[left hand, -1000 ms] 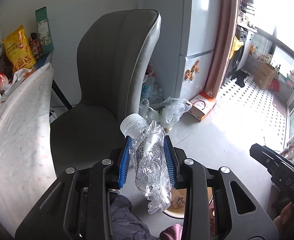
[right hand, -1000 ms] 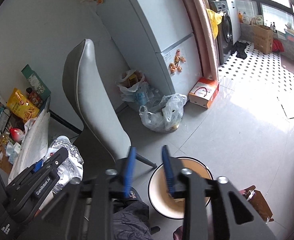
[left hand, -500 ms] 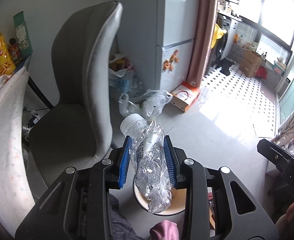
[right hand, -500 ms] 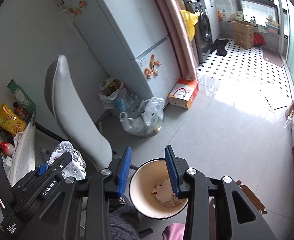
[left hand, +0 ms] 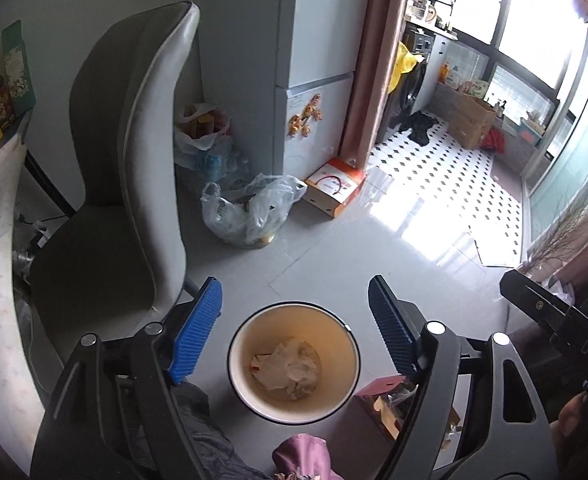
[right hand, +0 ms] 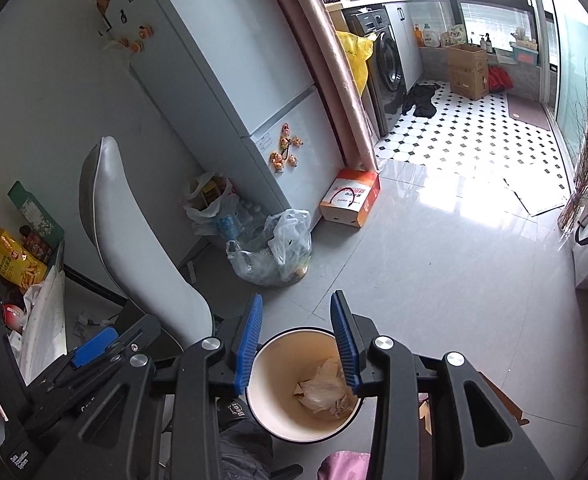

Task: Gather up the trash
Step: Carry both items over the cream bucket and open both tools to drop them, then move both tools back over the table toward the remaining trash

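Below the left gripper (left hand: 294,332), in the left wrist view, sits a round cream trash bin with a white rim (left hand: 237,376) on the pale tiled floor (left hand: 374,248). The gripper's blue ribbed pads (left hand: 197,328) are spread wide apart and hold nothing. Crumpled see-through plastic and paper trash (left hand: 287,368) lies at the bottom of the bin. To the left stands a grey padded chair (left hand: 125,152). Farther off, a clear plastic bag full of rubbish (left hand: 249,208) rests on the floor near a tall white fridge (left hand: 314,60). An orange and white cardboard box (left hand: 334,186) lies just right of the bag. A bit of the right gripper's black body (left hand: 554,320) pokes in at the right edge.

Over the same bin (right hand: 261,400), in the right wrist view, hangs the right gripper (right hand: 298,344). Its blue pads (right hand: 344,344) are apart with nothing between them, though not as wide as the other one's. The trash (right hand: 326,390) shows inside the bin, partly hidden behind the right pad. The left gripper (right hand: 93,348) shows at the near left, but here I cannot tell how its pads stand. The chair (right hand: 133,240) is on the left, and the rubbish bag (right hand: 273,248), the box (right hand: 350,196) and the fridge (right hand: 233,60) are farther away. A yellow snack bag (right hand: 13,260) sits at the far left.
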The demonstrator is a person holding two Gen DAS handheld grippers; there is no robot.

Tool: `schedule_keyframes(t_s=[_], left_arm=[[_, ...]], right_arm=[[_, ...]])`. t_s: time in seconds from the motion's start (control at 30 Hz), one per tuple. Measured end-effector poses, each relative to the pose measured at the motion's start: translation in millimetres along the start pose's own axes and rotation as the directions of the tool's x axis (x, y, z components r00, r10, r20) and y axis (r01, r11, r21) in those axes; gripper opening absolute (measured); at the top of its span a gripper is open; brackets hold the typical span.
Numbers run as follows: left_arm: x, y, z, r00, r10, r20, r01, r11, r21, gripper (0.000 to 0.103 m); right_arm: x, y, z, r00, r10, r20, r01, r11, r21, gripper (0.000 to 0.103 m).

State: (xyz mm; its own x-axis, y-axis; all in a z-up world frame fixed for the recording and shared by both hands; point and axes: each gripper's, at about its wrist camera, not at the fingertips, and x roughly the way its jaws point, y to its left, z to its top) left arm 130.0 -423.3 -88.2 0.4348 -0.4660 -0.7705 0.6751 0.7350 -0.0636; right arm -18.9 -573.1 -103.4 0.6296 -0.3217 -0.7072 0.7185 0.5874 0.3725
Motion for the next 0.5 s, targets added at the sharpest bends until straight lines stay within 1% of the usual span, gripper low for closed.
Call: schedule_keyframes(t_s=[0.03, 0.13, 0.2, 0.23, 0.37, 0.5], left_arm=[[-2, 2, 1, 1.000, 0.011, 0.006, -0.011, 1.000, -0.002, 0.082], [-12, 15, 5, 0.998, 0.052, 0.035, -0.051, 0.998, -0.023, 0.091], [-19, 26, 8, 0.996, 0.076, 0.050, -0.074, 0.996, -0.039, 0.093], [-23, 31, 9, 0.995, 0.084, 0.054, -0.081, 0.995, -0.049, 0.093], [-41, 53, 10, 0.989, 0.121, 0.082, -0.115, 0.990, -0.077, 0.095], [-62, 80, 8, 0.980, 0.164, 0.111, -0.150, 0.981, -0.123, 0.097]], right_arm=[[1, 3, -1, 1.000, 0.003, 0.000, -0.003, 1.000, -0.001, 0.038], [-2, 9, 0, 1.000, 0.018, 0.009, -0.017, 1.000, -0.011, 0.048], [-6, 16, 0, 0.999, 0.026, 0.019, -0.025, 0.999, -0.022, 0.056], [-8, 20, 0, 0.999, 0.032, 0.022, -0.031, 0.999, -0.029, 0.056], [-13, 38, -1, 0.998, 0.052, 0.032, -0.050, 0.997, -0.054, 0.070], [-16, 67, -8, 0.995, 0.095, 0.029, -0.092, 0.992, -0.089, 0.081]])
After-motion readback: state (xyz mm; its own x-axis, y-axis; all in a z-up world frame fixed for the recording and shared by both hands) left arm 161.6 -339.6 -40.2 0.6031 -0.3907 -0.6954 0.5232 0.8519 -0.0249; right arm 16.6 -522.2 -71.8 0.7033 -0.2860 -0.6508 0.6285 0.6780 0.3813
